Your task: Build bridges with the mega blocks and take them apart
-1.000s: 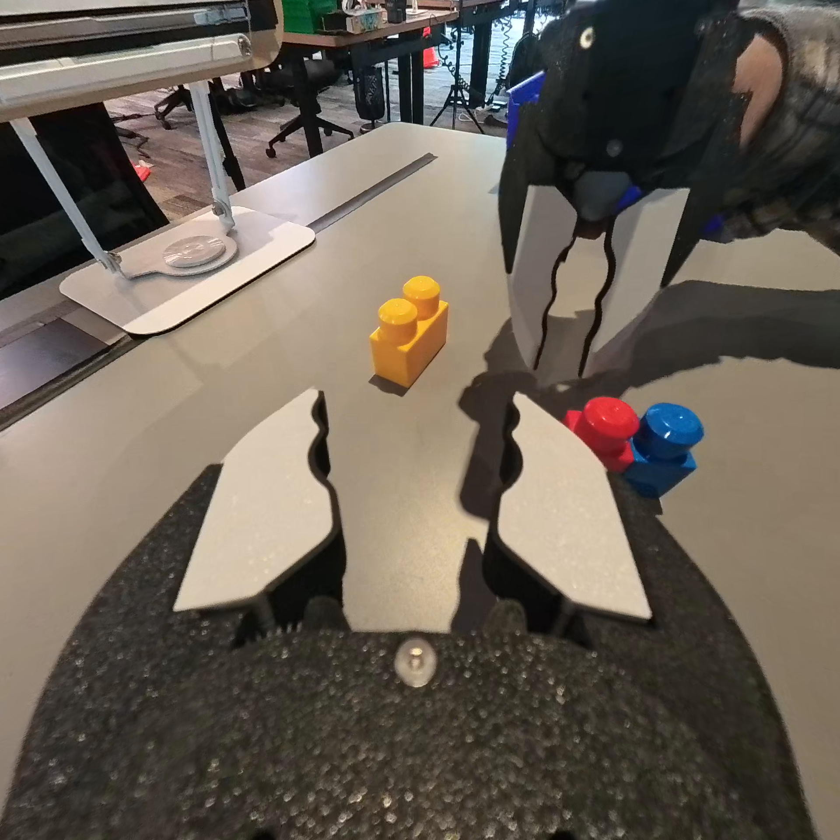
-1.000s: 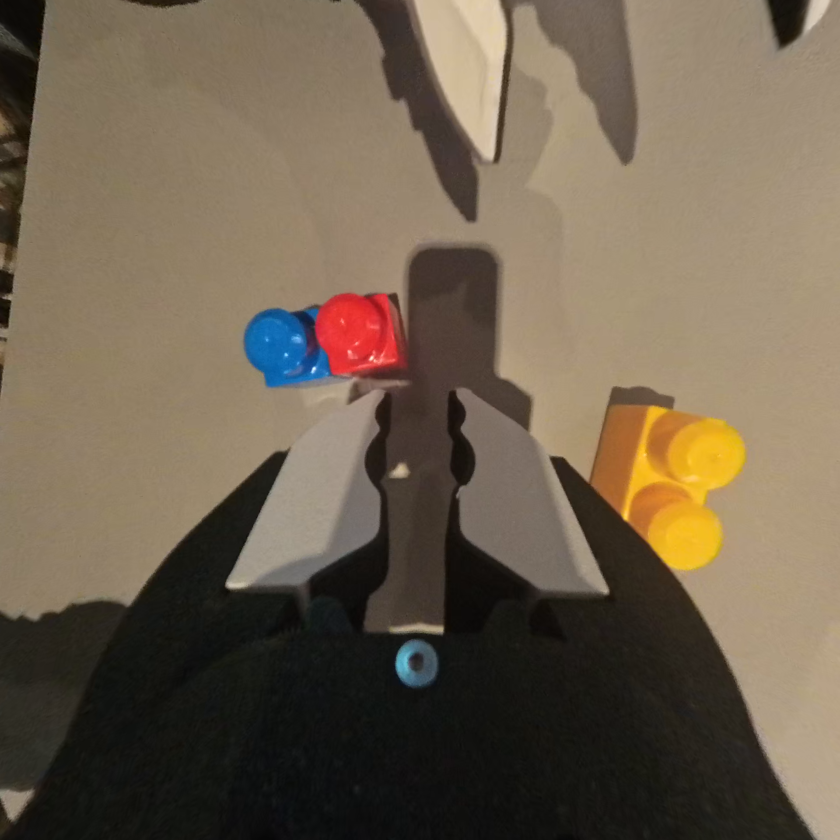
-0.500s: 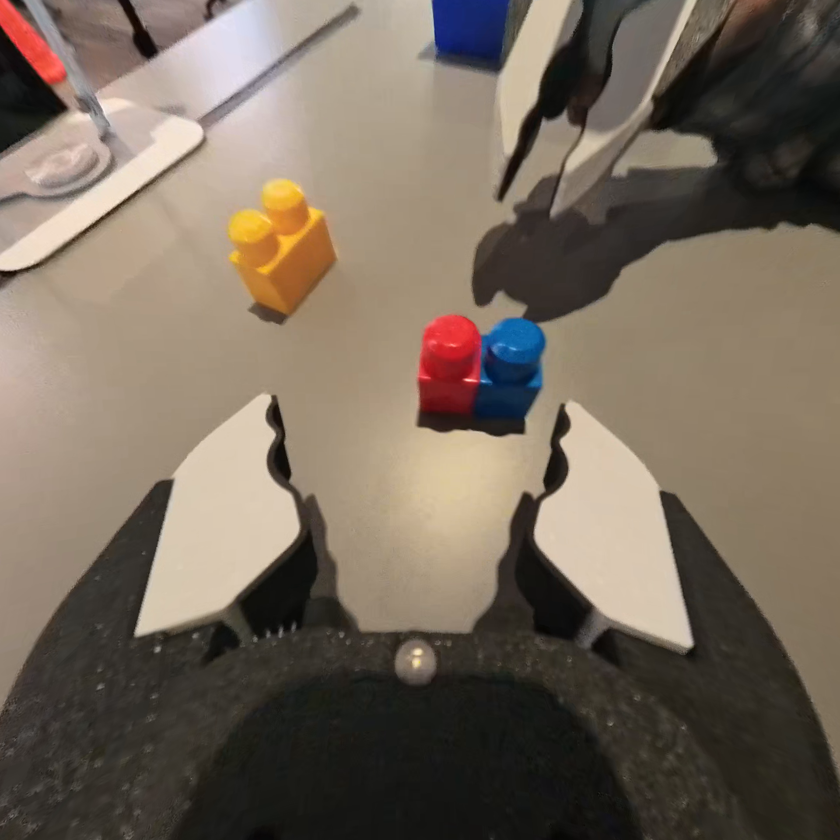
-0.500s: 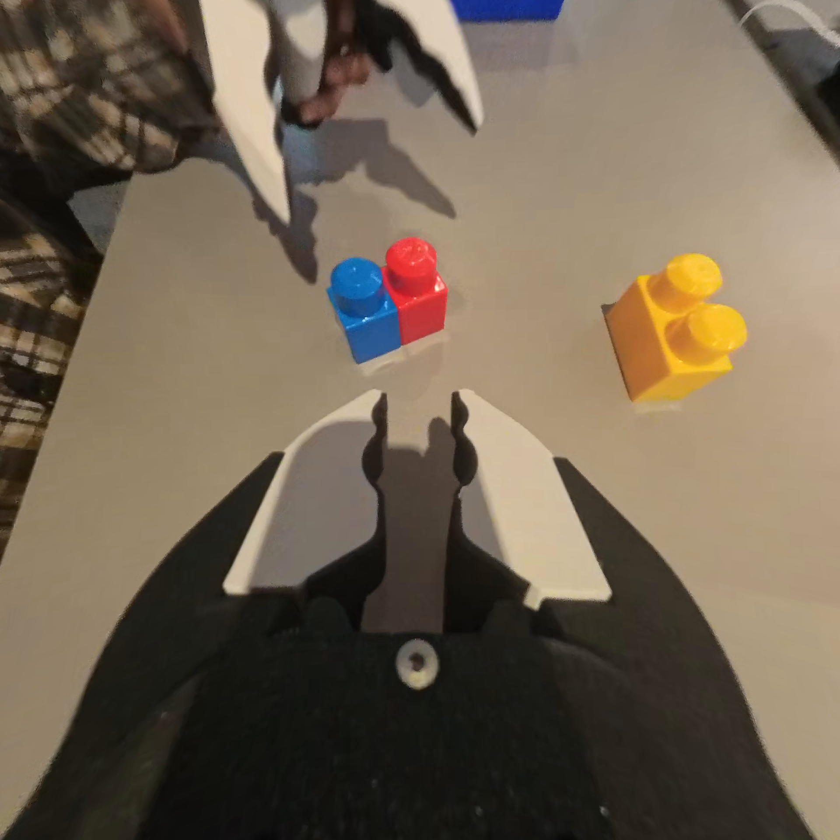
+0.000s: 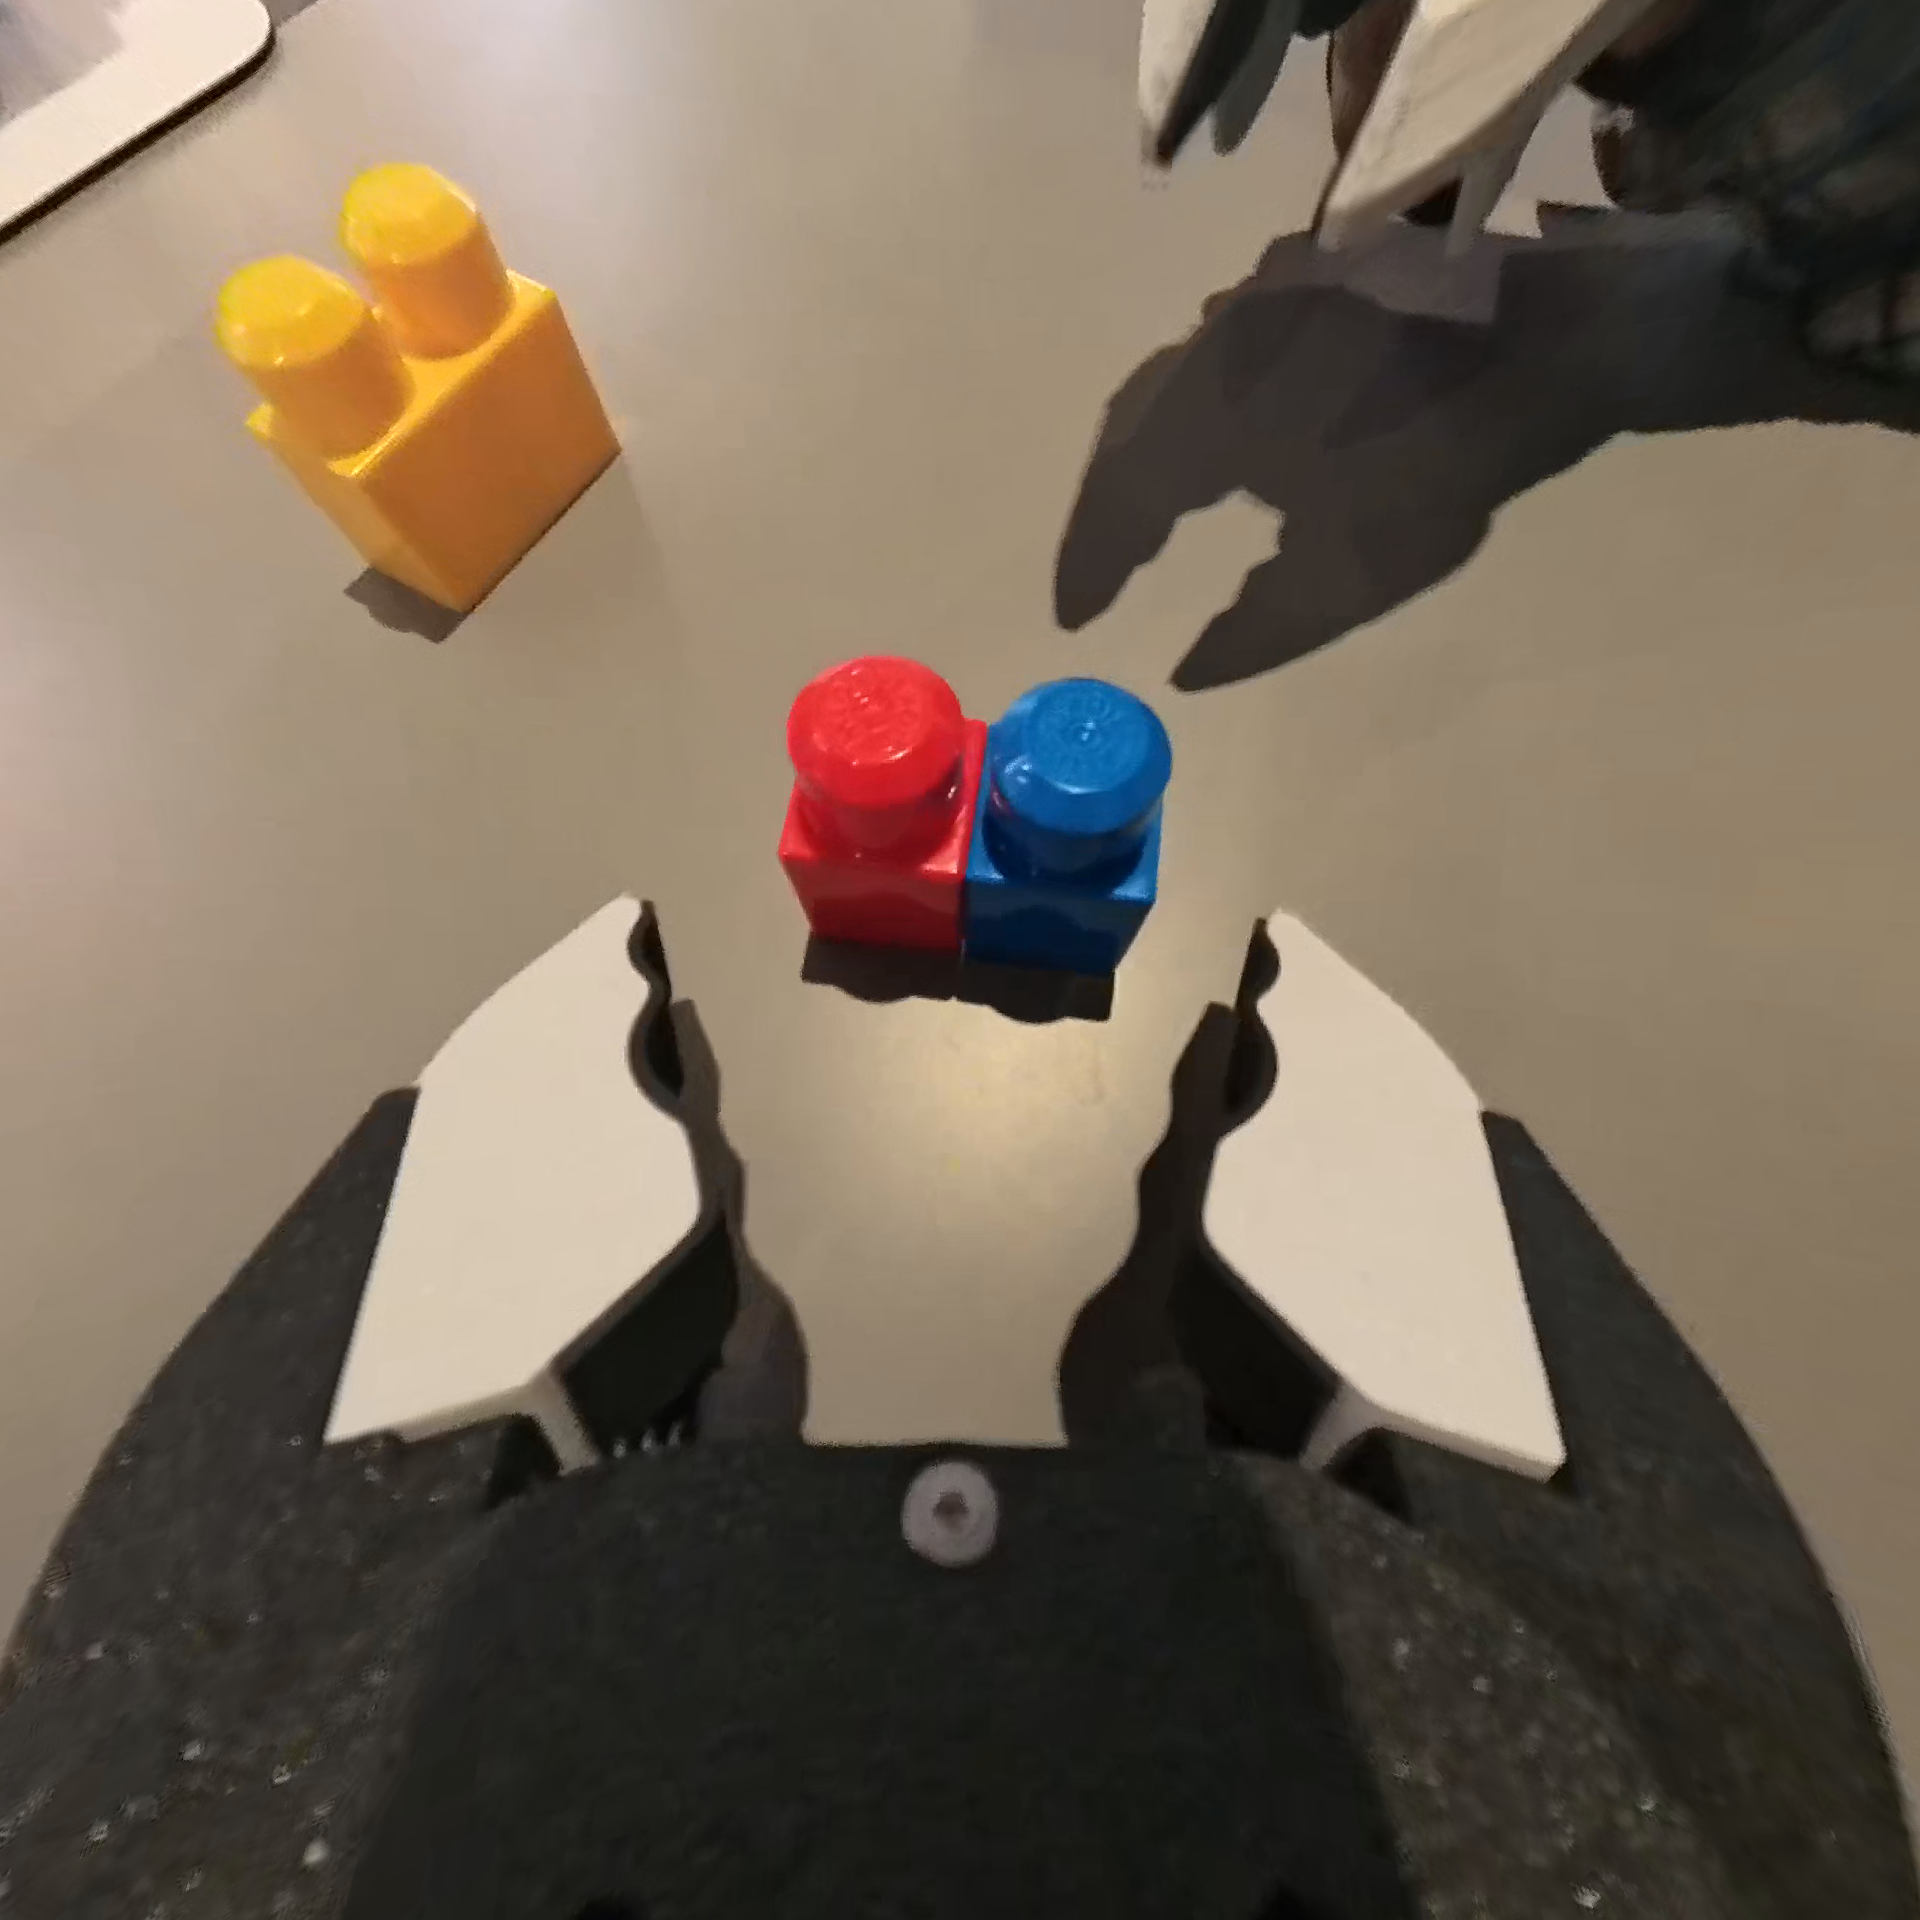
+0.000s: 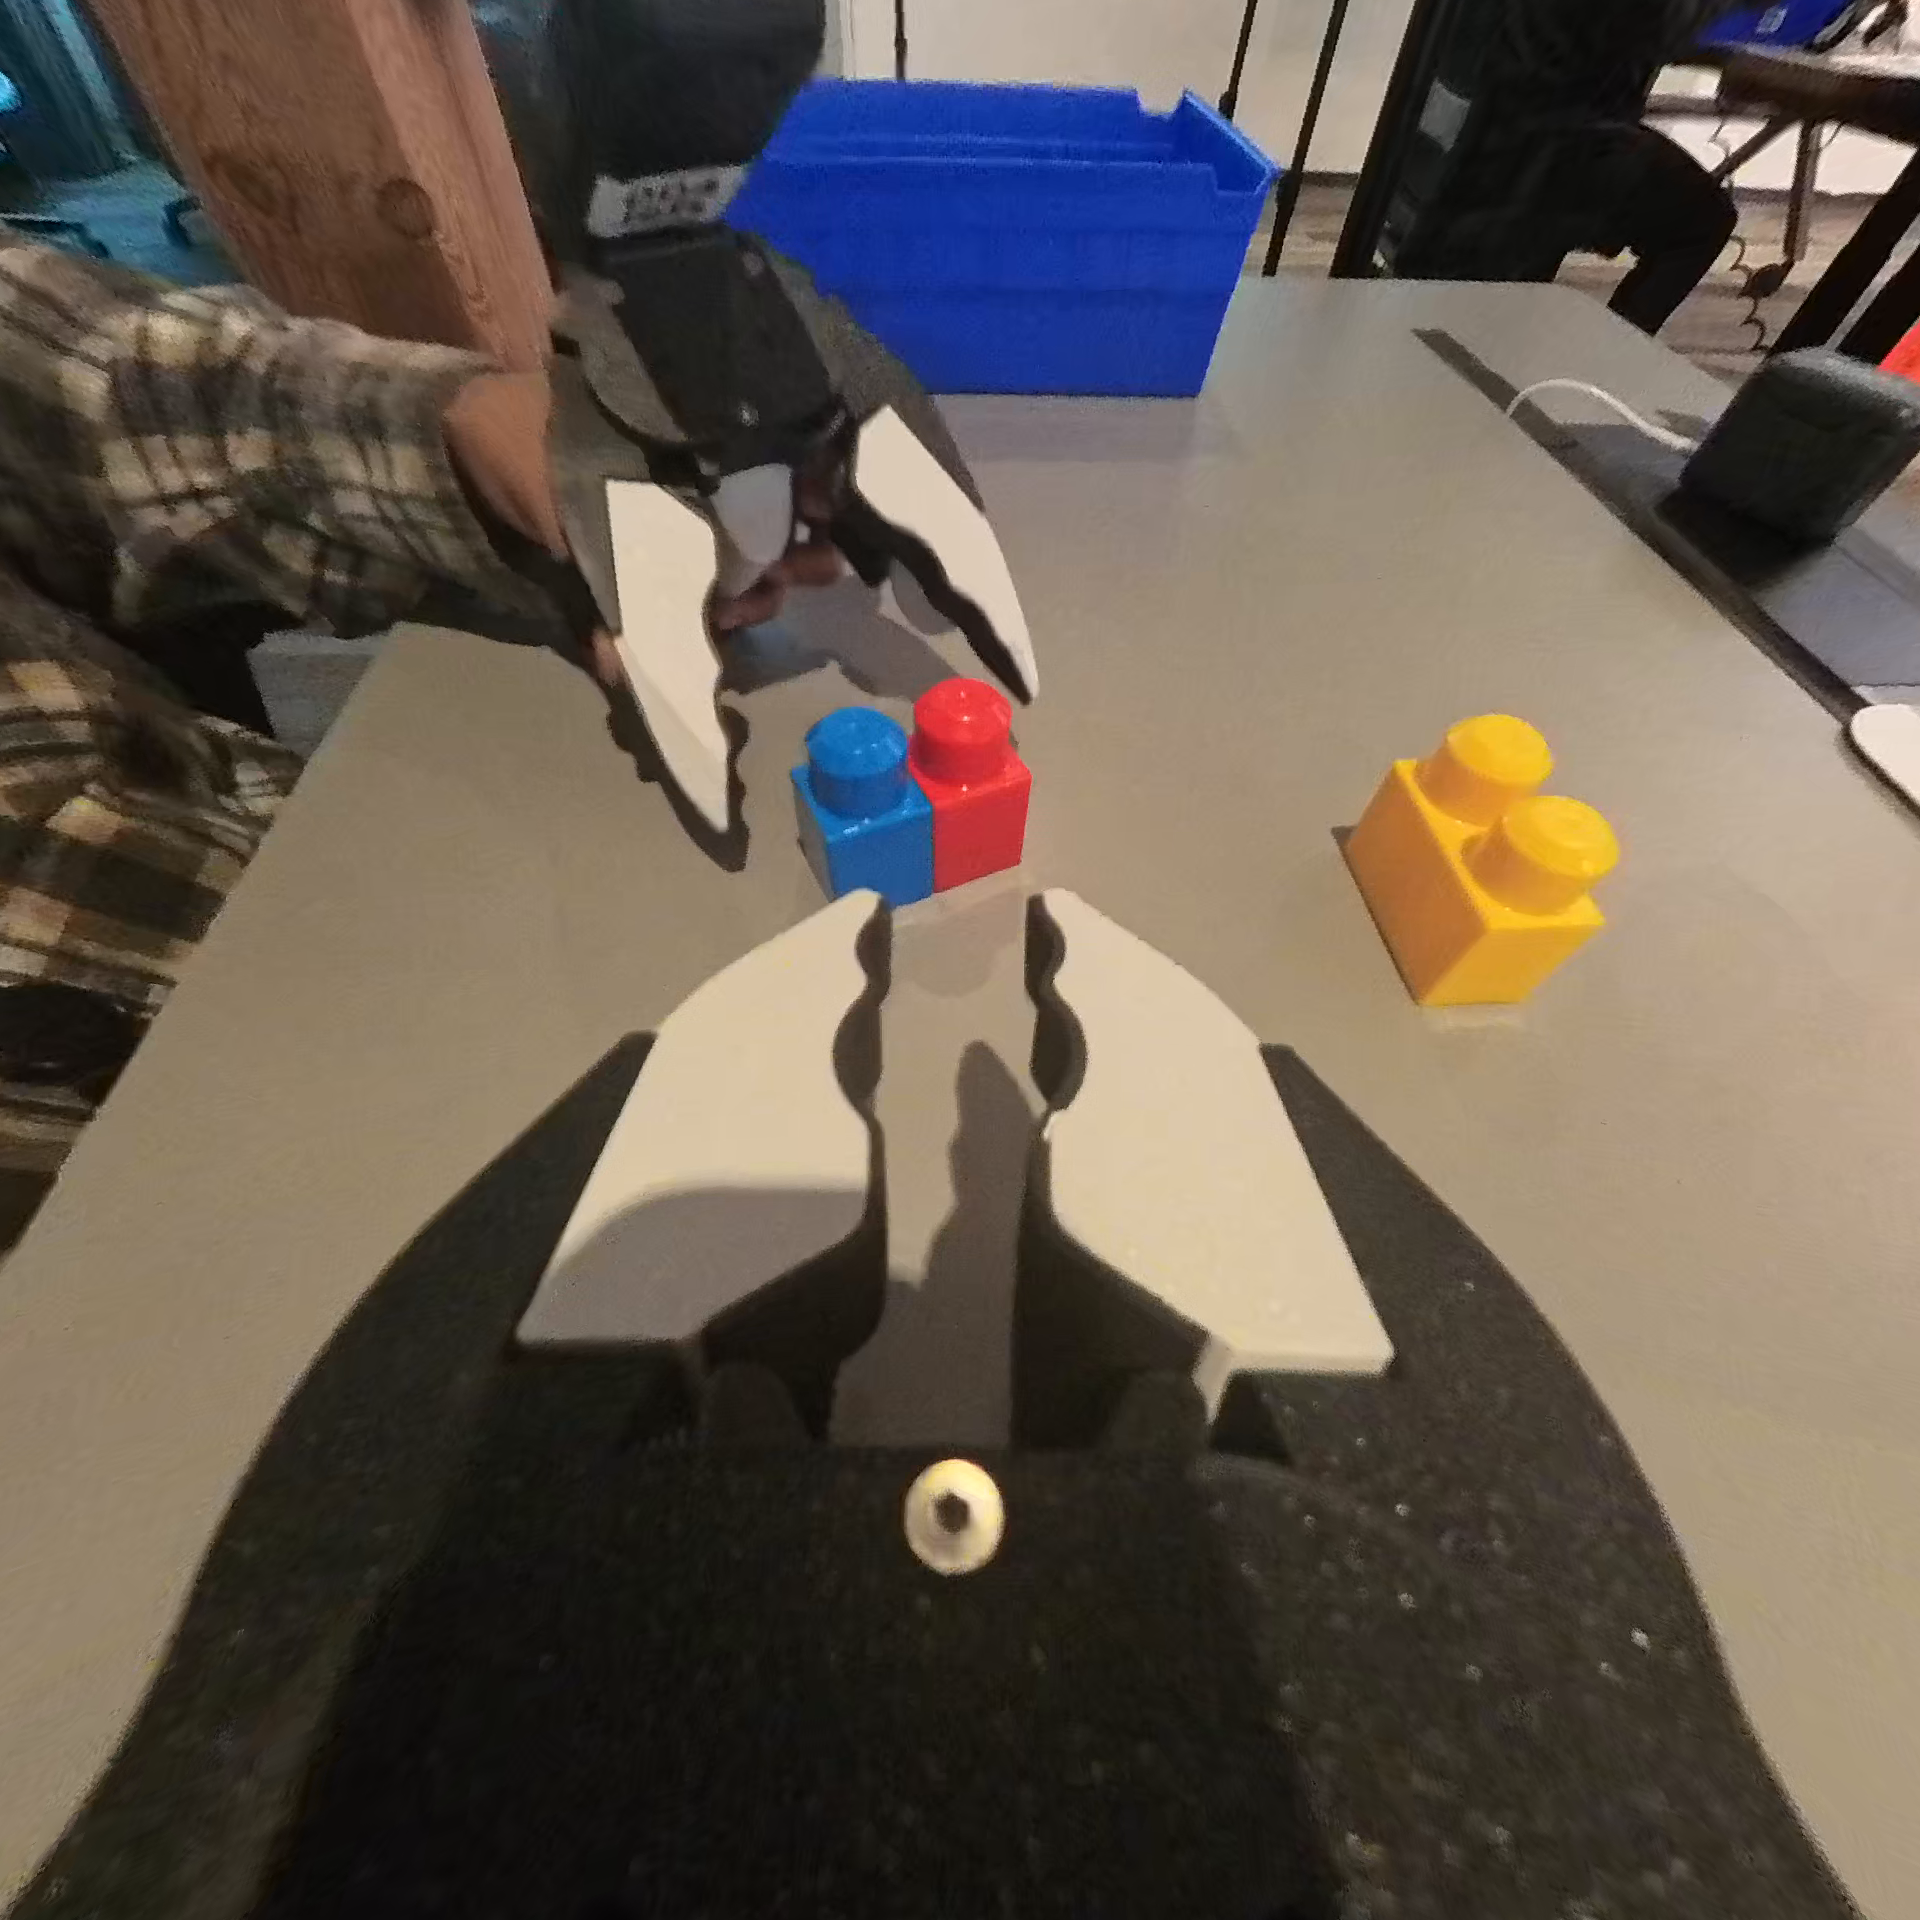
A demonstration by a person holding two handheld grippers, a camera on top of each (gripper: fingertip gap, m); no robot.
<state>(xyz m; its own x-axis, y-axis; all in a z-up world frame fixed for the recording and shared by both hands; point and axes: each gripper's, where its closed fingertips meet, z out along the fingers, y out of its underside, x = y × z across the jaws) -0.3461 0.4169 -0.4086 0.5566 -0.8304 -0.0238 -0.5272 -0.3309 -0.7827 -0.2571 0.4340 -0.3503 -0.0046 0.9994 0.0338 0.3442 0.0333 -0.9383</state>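
Note:
A red one-stud block and a blue one-stud block stand side by side, touching, on the grey table. A yellow two-stud block stands apart to their left. My left gripper is wide open and empty, its tips just short of the pair, one on each side. In the right wrist view the pair shows as blue and red, with the yellow block to the right. My right gripper is narrowly open and empty, just short of the pair. The left gripper hangs over the pair's far side.
A blue bin stands at the far table edge. A black rounded device sits at the right. A white flat stand base lies at the left wrist view's top left. A plaid sleeve and a wooden post are at left. My right fingertips sit around 12 cm from my left ones.
My left gripper has swung from the yellow block to face the red and blue pair, moved close and opened wider. My right gripper has drawn back and tilted up from them.

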